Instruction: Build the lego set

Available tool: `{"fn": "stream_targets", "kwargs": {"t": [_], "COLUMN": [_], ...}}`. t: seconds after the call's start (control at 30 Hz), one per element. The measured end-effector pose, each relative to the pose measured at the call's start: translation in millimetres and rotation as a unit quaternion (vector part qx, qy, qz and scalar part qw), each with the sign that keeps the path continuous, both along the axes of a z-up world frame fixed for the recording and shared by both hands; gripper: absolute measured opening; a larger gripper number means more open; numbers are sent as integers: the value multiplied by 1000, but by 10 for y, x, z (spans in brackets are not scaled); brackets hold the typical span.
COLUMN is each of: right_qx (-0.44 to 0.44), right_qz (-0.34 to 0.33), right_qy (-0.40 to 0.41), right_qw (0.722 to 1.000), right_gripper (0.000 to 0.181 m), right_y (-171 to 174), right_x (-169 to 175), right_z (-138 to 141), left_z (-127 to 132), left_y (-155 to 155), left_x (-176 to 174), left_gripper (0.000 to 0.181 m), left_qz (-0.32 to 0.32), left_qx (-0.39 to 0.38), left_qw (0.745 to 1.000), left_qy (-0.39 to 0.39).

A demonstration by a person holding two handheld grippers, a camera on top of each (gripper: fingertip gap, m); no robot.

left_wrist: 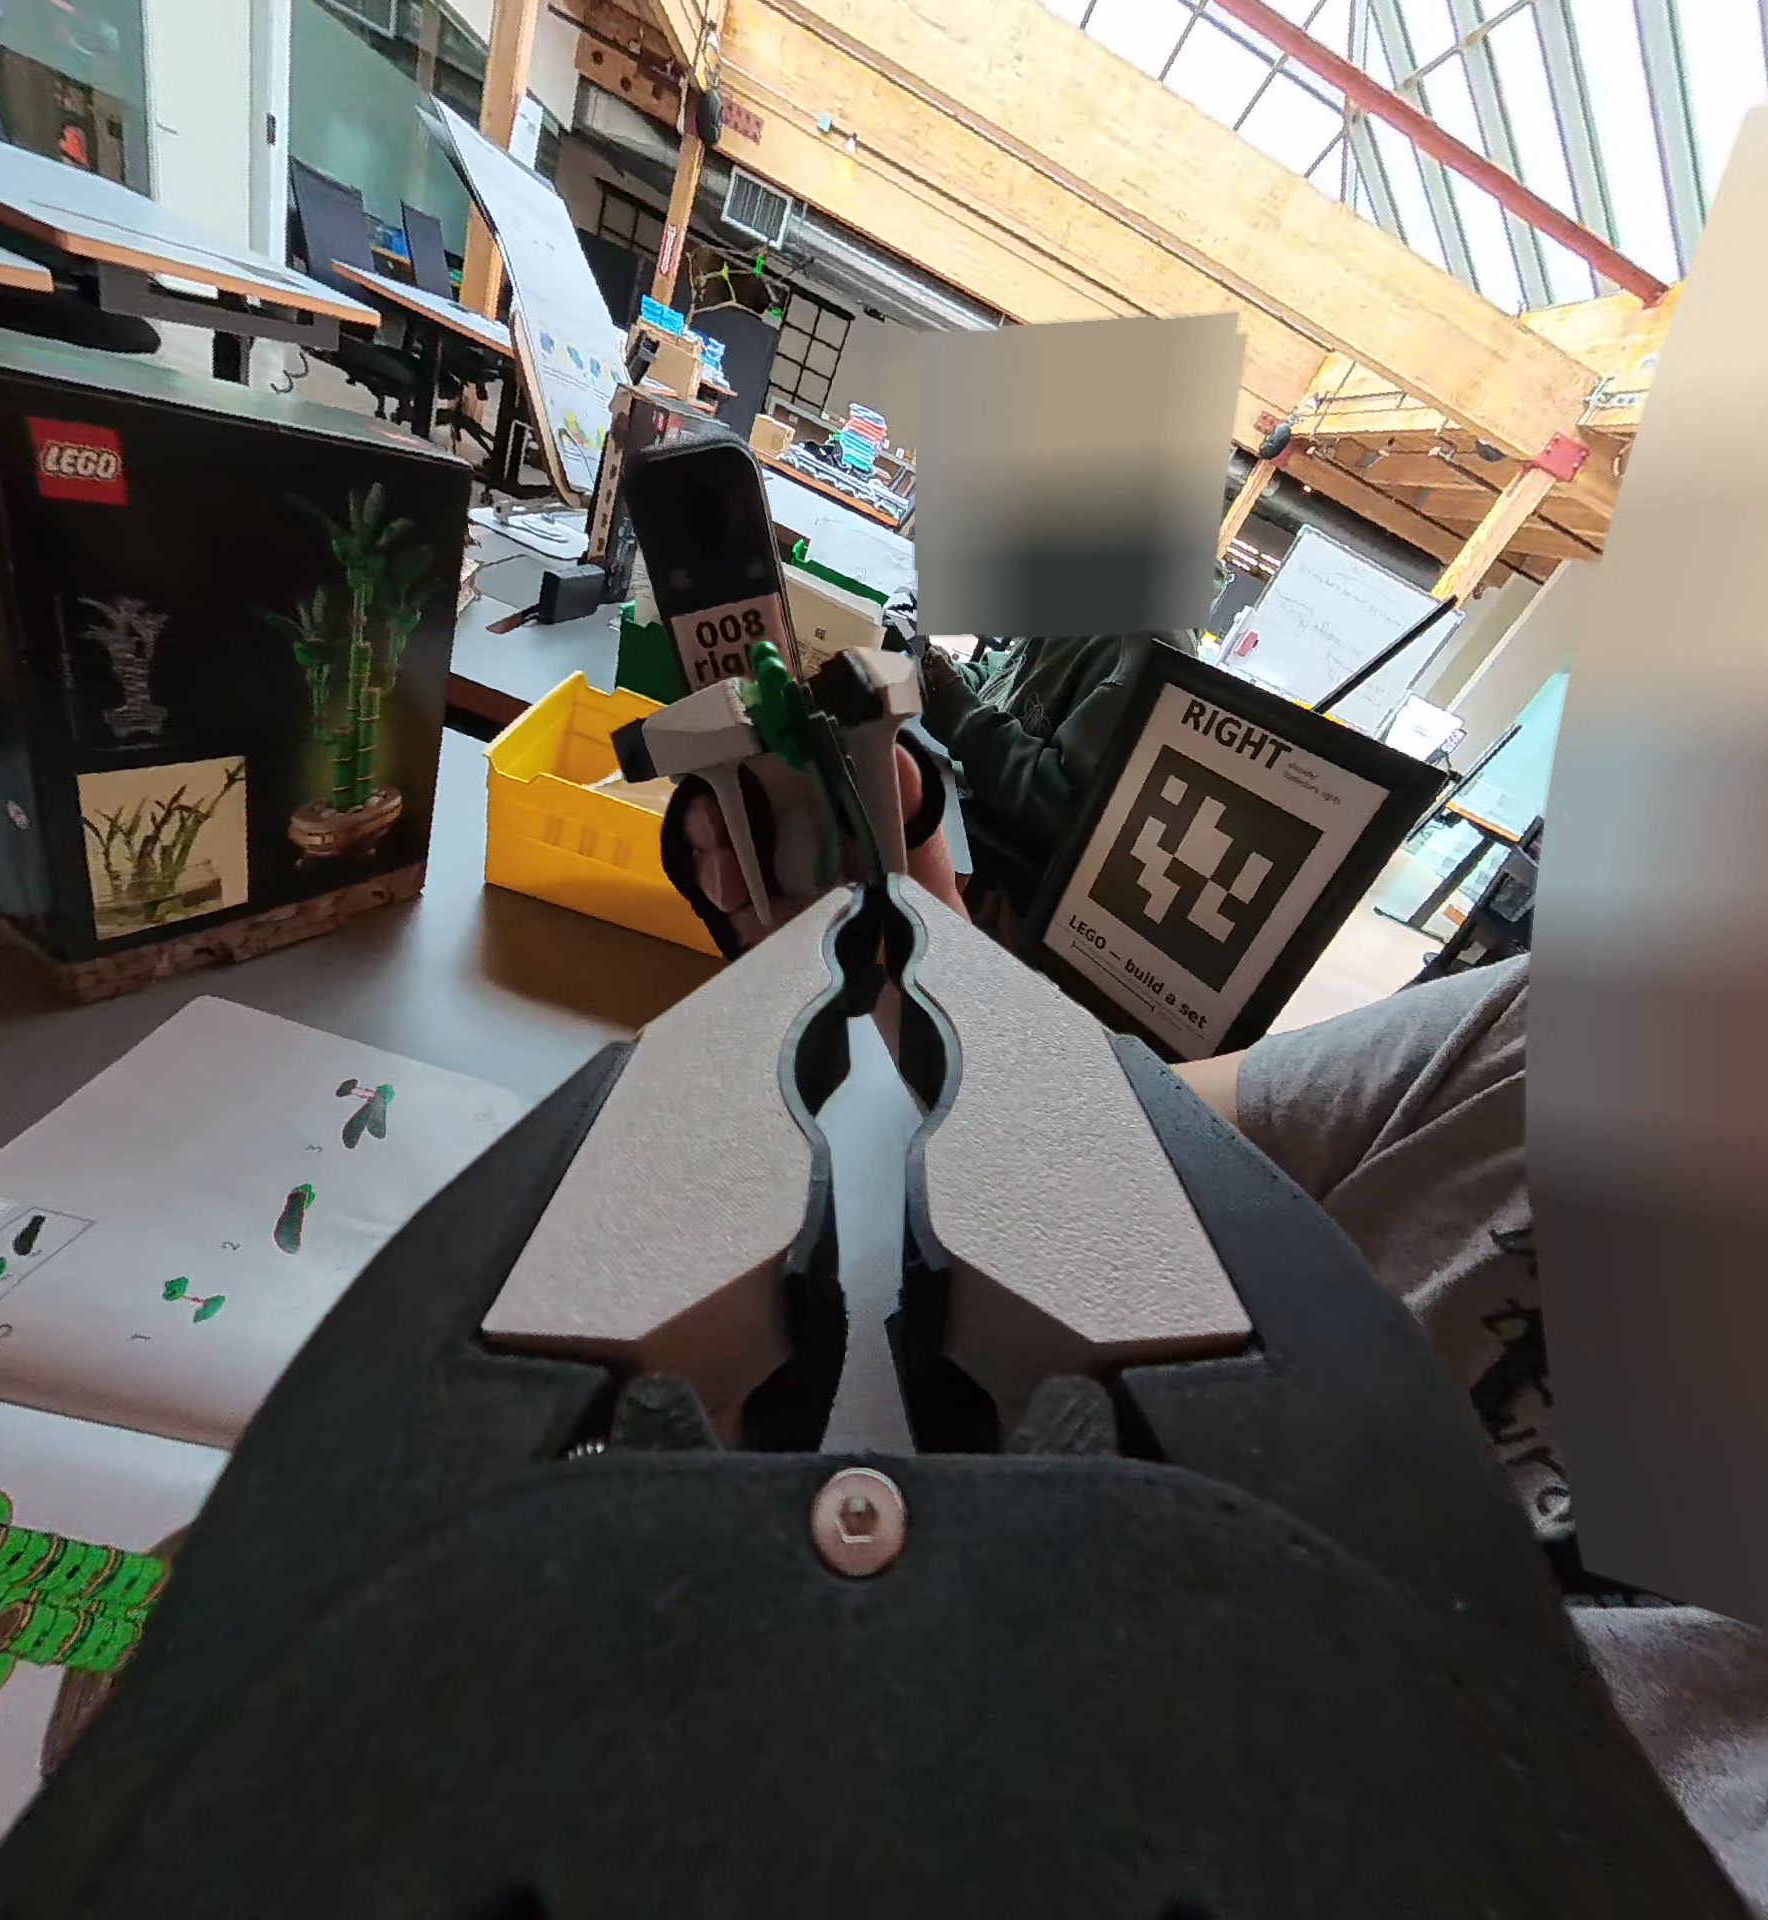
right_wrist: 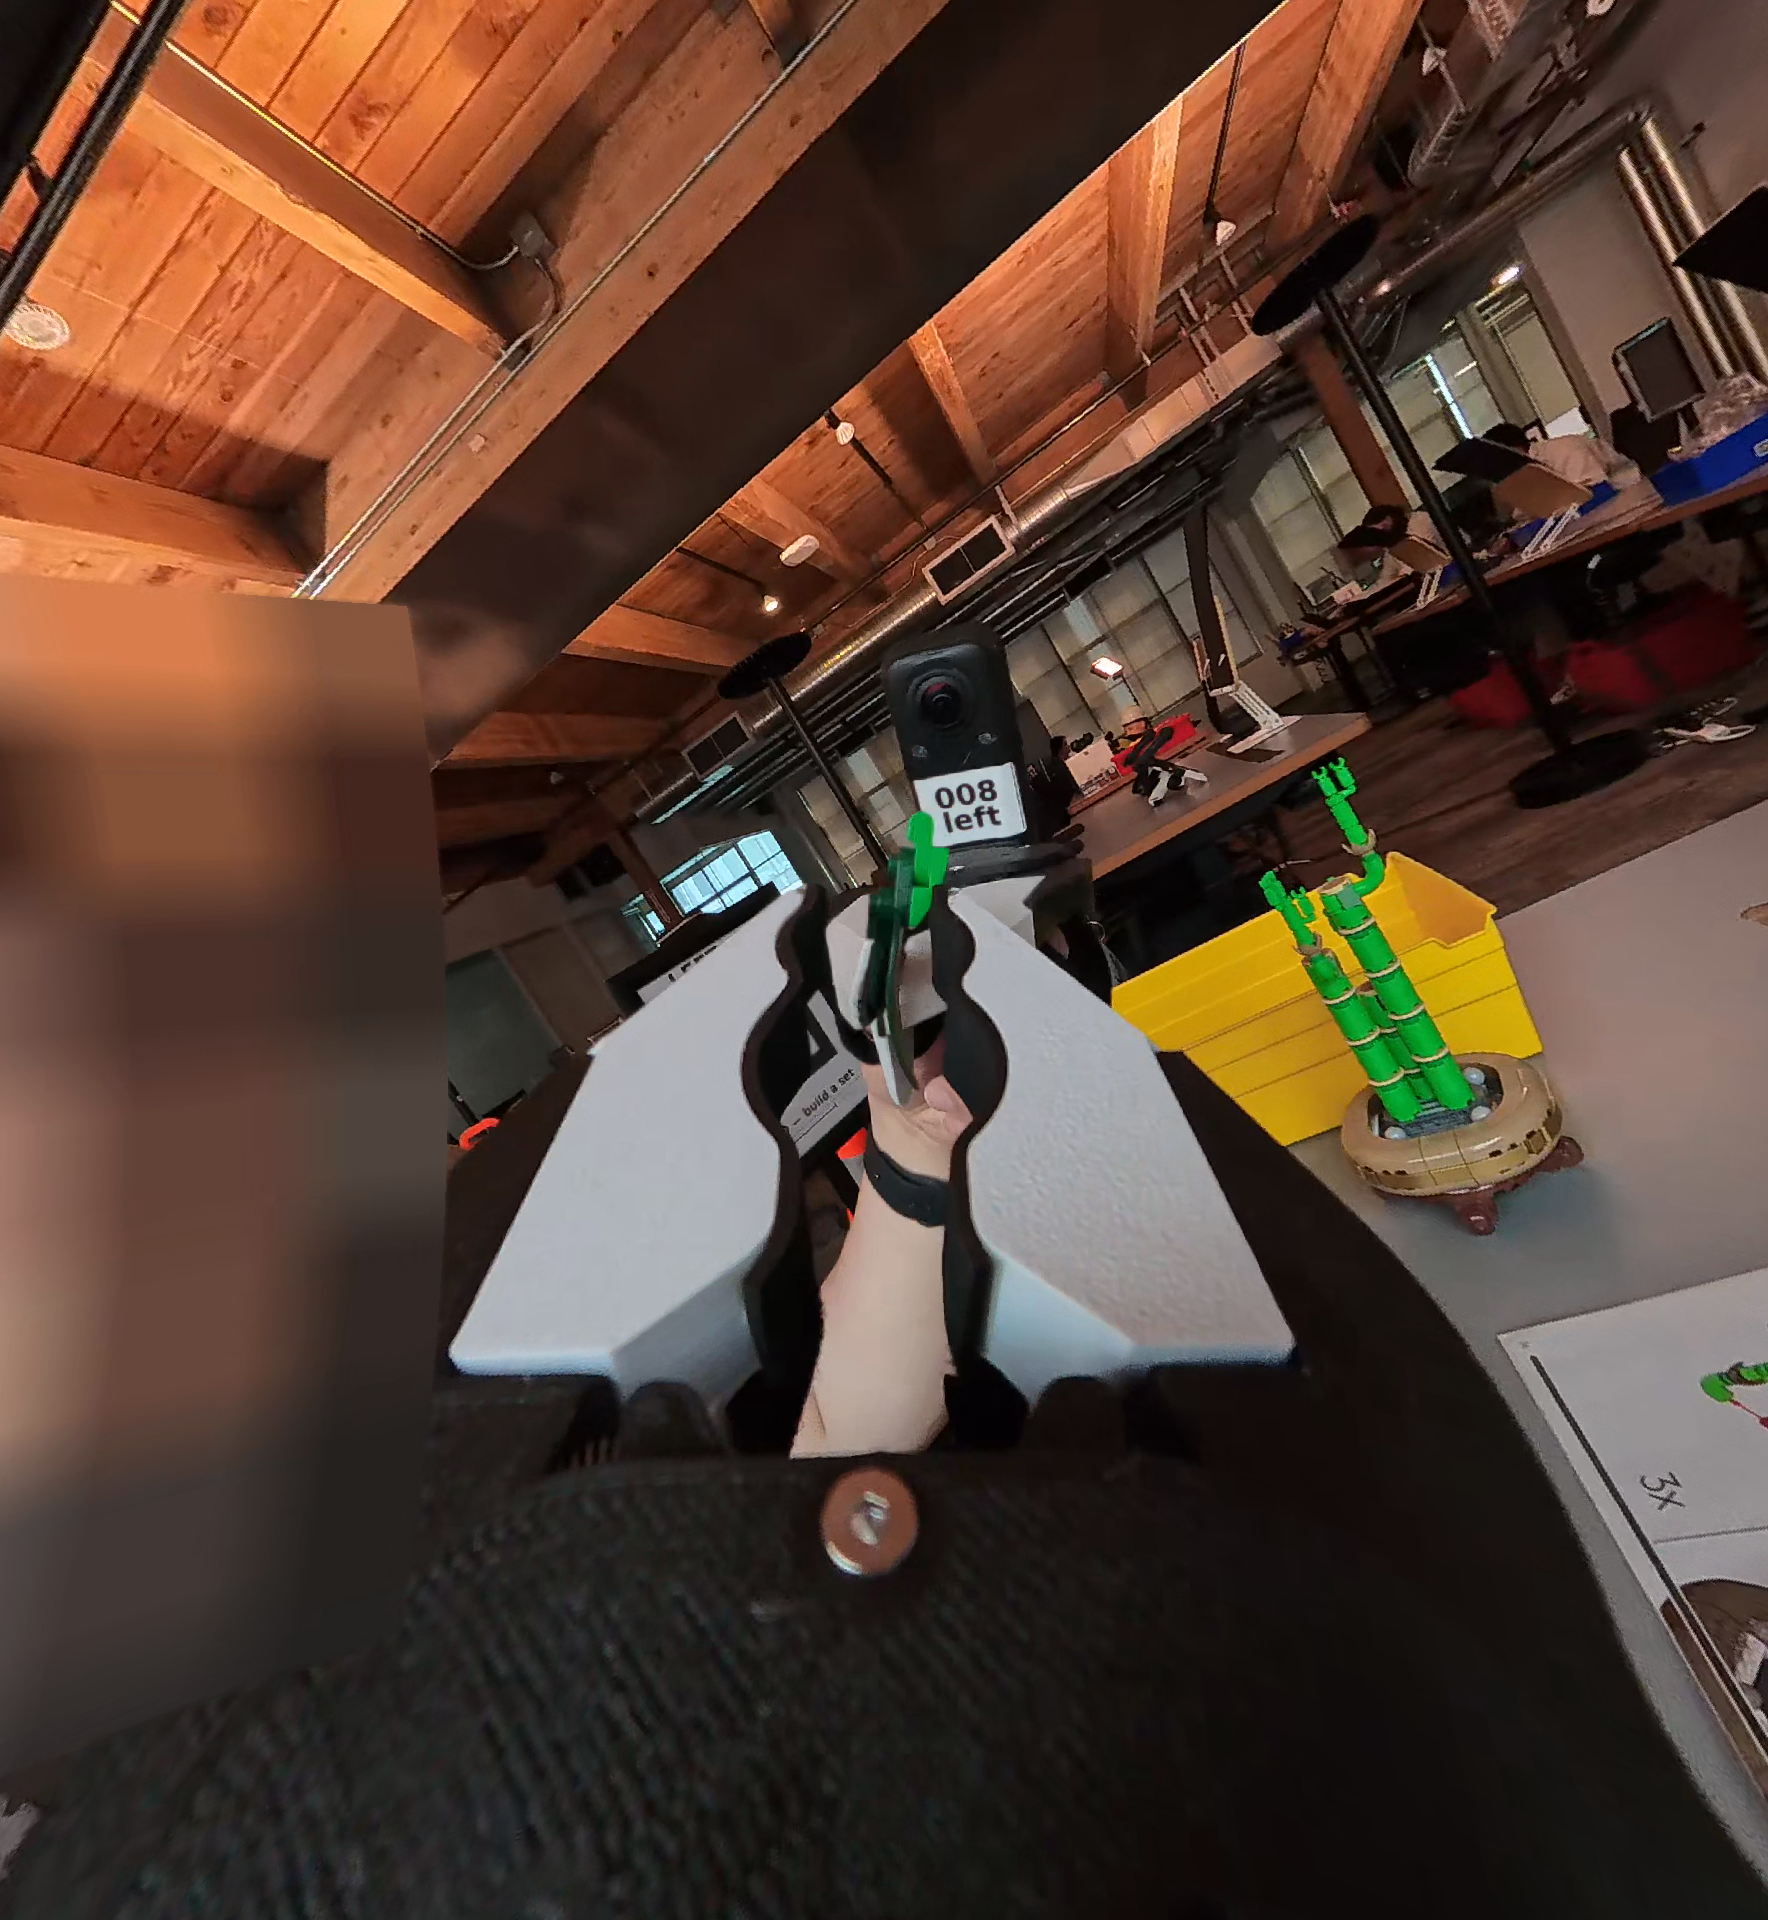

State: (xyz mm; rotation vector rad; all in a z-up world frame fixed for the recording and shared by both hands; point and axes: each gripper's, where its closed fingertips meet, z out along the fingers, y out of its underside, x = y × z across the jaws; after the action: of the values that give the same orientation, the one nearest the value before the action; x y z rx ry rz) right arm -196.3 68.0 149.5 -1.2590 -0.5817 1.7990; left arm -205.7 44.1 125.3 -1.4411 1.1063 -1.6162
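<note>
Both tongs, left (left_wrist: 875,914) and right (right_wrist: 885,935), clamped on leaf piece (right_wrist: 901,894); yellow bin (left_wrist: 568,810) behind.

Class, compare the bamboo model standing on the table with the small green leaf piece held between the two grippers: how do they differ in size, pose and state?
The bamboo model is a tall assembly of many stalks on a round tan base; the leaf piece is a small, thin part. The model stands free on the table beside the yellow bin, untouched; the leaf piece is held in the air, pinched between the left gripper and the right gripper. Both are green.
</note>
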Motion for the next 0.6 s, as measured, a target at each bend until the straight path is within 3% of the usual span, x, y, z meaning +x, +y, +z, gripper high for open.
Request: {"fn": "stream_targets", "kwargs": {"t": [0.3, 0.6], "right_qx": [-9, 3], "right_qz": [-1, 7], "right_qy": [-57, -70], "right_qw": [998, 998], "right_gripper": [20, 14], "right_y": [23, -33], "right_x": [-63, 20], "right_z": [-153, -135], "left_z": [-57, -123], "left_y": [-19, -78], "left_x": [-6, 68], "left_gripper": [0, 0], "left_qz": [-8, -19], "left_qx": [-3, 0], "left_qw": [1000, 999], "left_qy": [19, 39]}}
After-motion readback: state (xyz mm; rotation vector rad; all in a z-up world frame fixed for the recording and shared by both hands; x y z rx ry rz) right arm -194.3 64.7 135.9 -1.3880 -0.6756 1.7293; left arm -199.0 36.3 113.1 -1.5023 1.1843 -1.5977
